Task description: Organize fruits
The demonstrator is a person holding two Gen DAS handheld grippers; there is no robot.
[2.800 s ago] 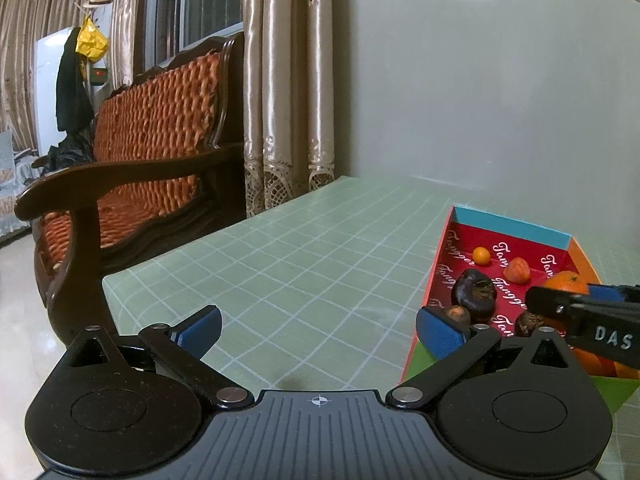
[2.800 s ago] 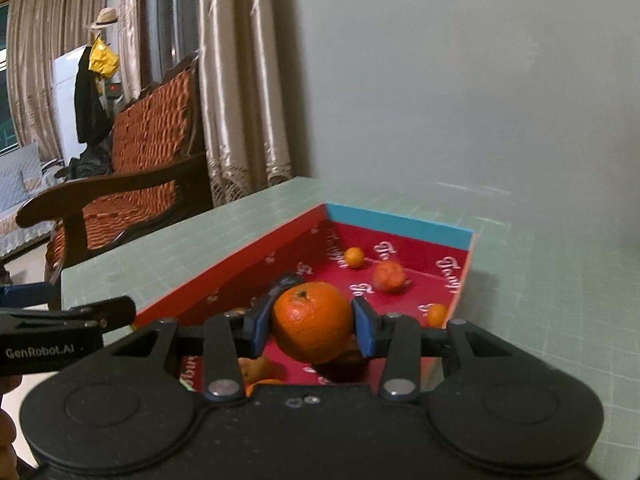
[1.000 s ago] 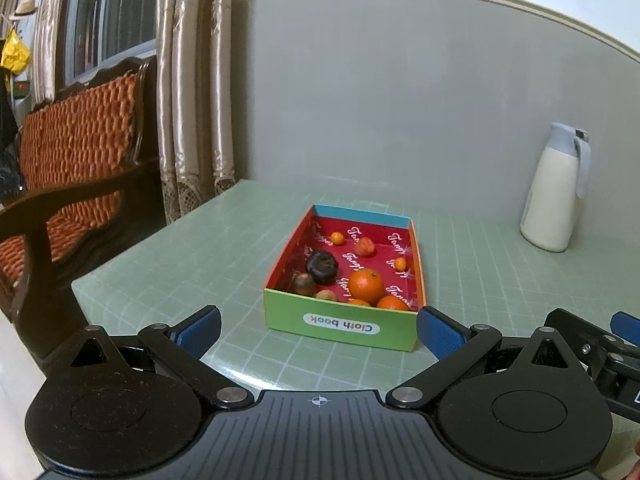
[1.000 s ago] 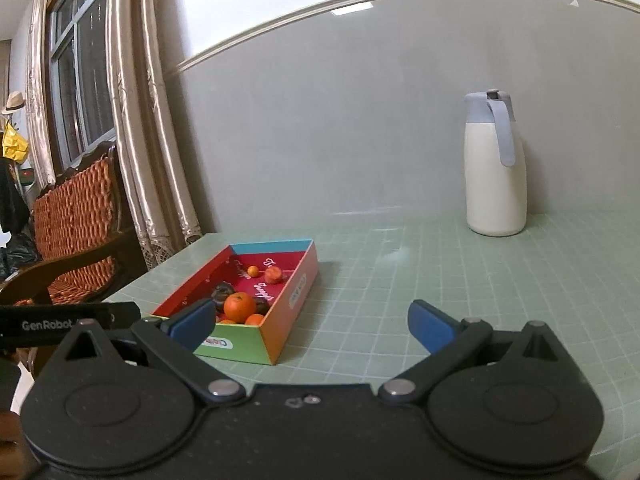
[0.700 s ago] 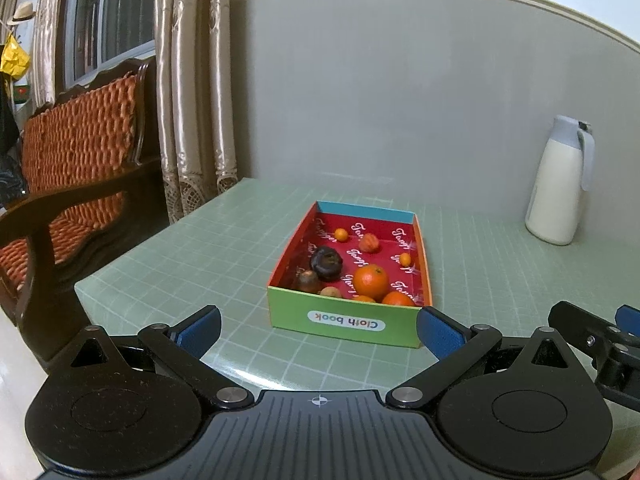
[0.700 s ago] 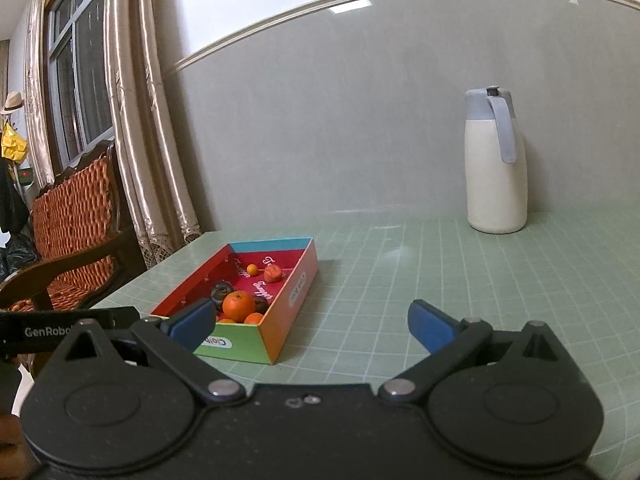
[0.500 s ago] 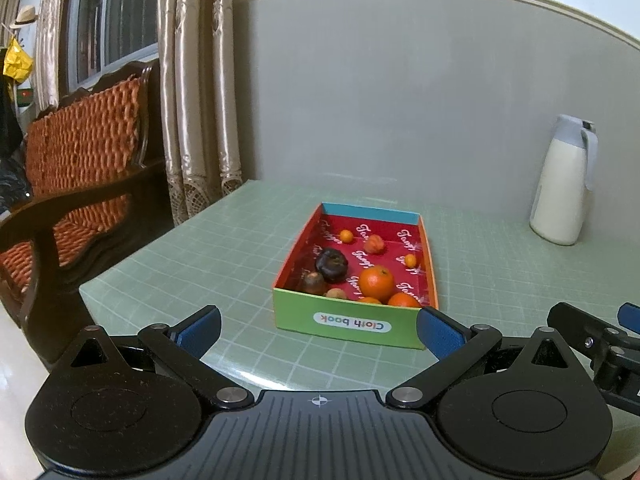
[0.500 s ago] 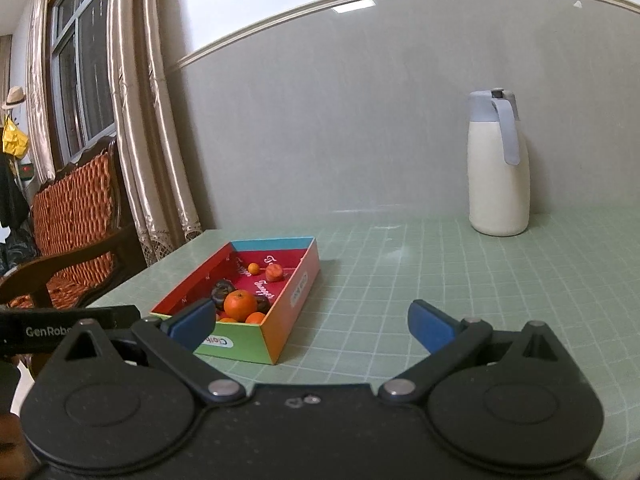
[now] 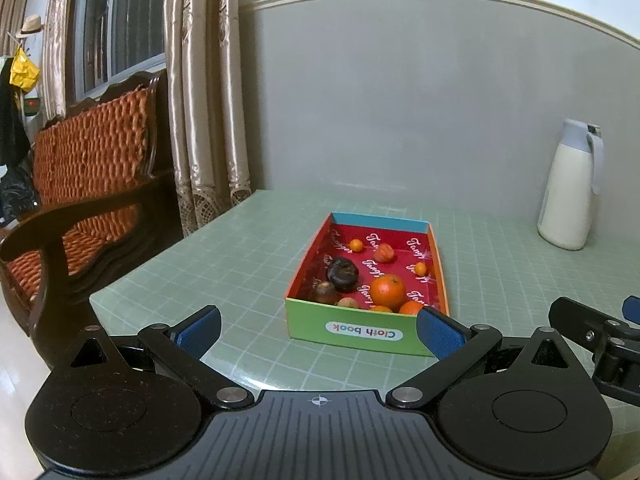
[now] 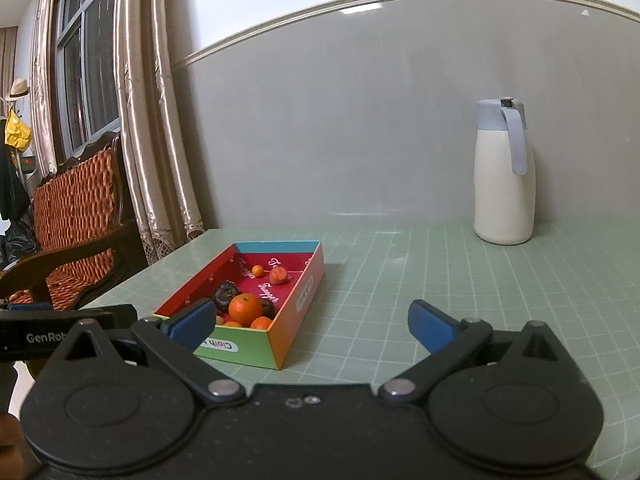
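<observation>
A shallow cardboard box (image 9: 362,332) (image 10: 298,300) with a red inside and a green "Cloth book" front stands on the green checked table. In it lie a large orange (image 9: 387,291) (image 10: 245,308), a dark fruit (image 9: 342,271) (image 10: 225,295), a reddish fruit (image 9: 384,253) (image 10: 278,275) and several small orange ones. My left gripper (image 9: 318,330) is open and empty, held back near the table's front edge, short of the box. My right gripper (image 10: 310,322) is also open and empty, to the right of the box's front corner.
A white jug with a pale blue lid (image 9: 570,188) (image 10: 504,172) stands at the back right by the grey wall. A wooden chair with orange cushions (image 9: 88,184) is left of the table, beside curtains (image 9: 204,92). The right tool's tip (image 9: 592,328) shows at the left view's right edge.
The orange my right gripper held over the box now lies in the box. Both grippers have pulled back from the box and stand open; the views barely shift over the last second.
</observation>
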